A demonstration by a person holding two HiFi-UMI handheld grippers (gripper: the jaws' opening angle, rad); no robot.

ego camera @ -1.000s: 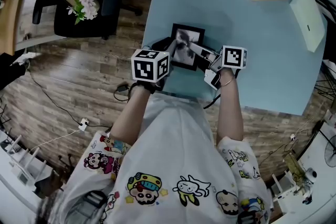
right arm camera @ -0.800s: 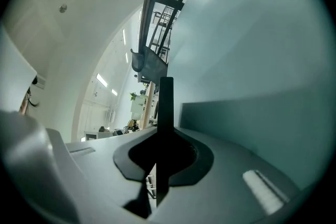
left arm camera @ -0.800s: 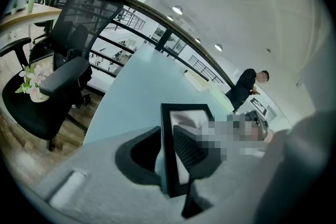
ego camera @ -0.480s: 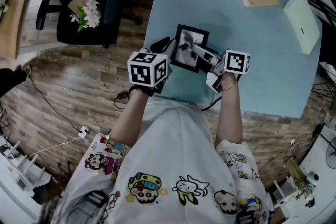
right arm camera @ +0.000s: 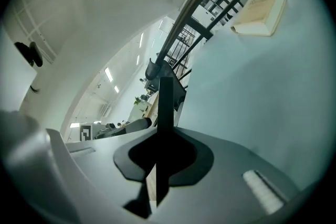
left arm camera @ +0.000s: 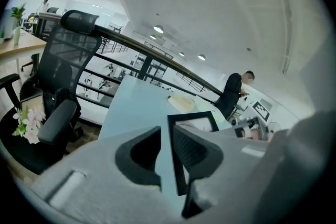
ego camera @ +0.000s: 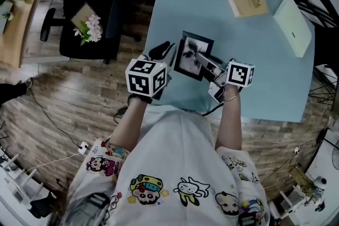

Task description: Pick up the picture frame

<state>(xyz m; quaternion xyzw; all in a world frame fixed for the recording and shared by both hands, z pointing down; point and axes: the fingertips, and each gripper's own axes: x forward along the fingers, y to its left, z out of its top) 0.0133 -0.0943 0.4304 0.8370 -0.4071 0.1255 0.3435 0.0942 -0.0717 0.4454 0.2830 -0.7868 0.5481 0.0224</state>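
Over table [ego camera: 254, 61], left fingers [left arm camera: 197, 149] and right fingers [right arm camera: 184, 157] both clamped on picture frame [ego camera: 193, 54] edges

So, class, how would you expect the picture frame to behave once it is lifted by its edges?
Probably stiff: the picture frame looks flat, unsagging, held at its edge. Likely light, being thin in the right tongs. Its smooth narrow edge may slip or swing.
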